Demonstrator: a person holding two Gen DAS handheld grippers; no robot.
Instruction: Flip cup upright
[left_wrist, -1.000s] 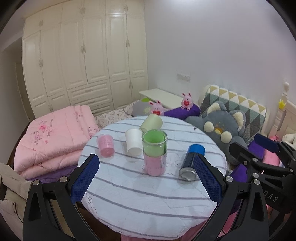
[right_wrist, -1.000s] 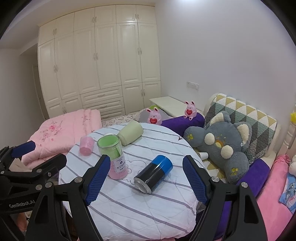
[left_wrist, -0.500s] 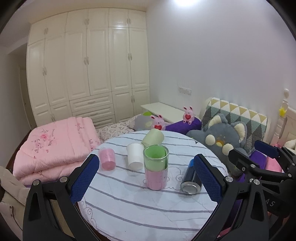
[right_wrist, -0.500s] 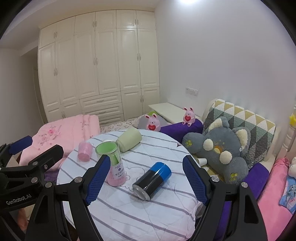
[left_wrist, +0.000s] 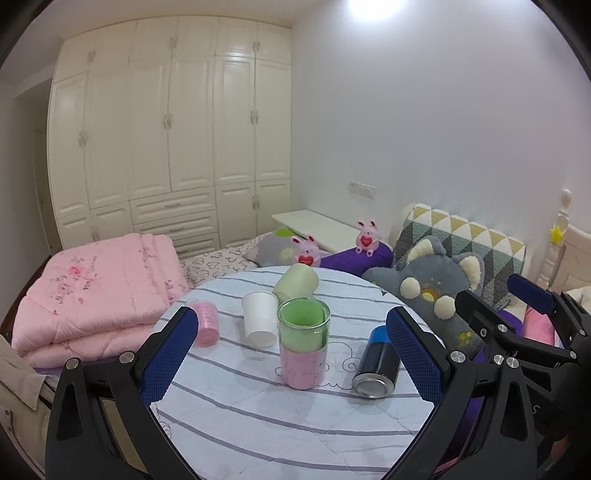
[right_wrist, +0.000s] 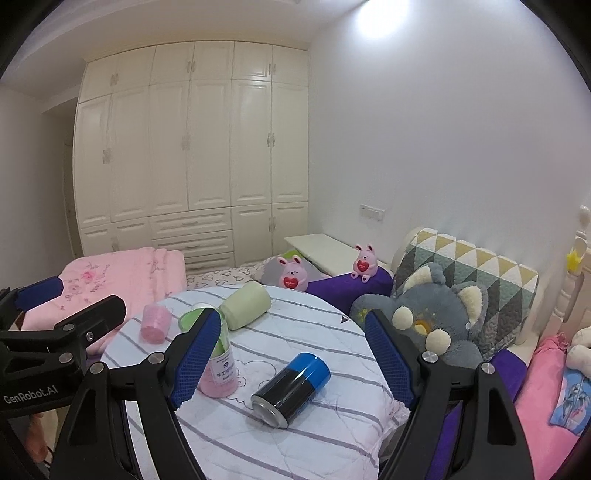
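Both grippers, left (left_wrist: 293, 356) and right (right_wrist: 291, 360), have risen and pulled back from the round table (left_wrist: 280, 424)

In the right wrist view, the left blue finger (right_wrist: 195, 356) covers most of the green-and-pink glass (right_wrist: 218, 373), and the white cup behind it barely shows. The label print on that glass is too small to read. The counter (left_wrist: 258, 424) runs off the bottom edge in the left wrist view. The left finger (left_wrist: 168, 356) there overlaps the pink cup (left_wrist: 207, 326).
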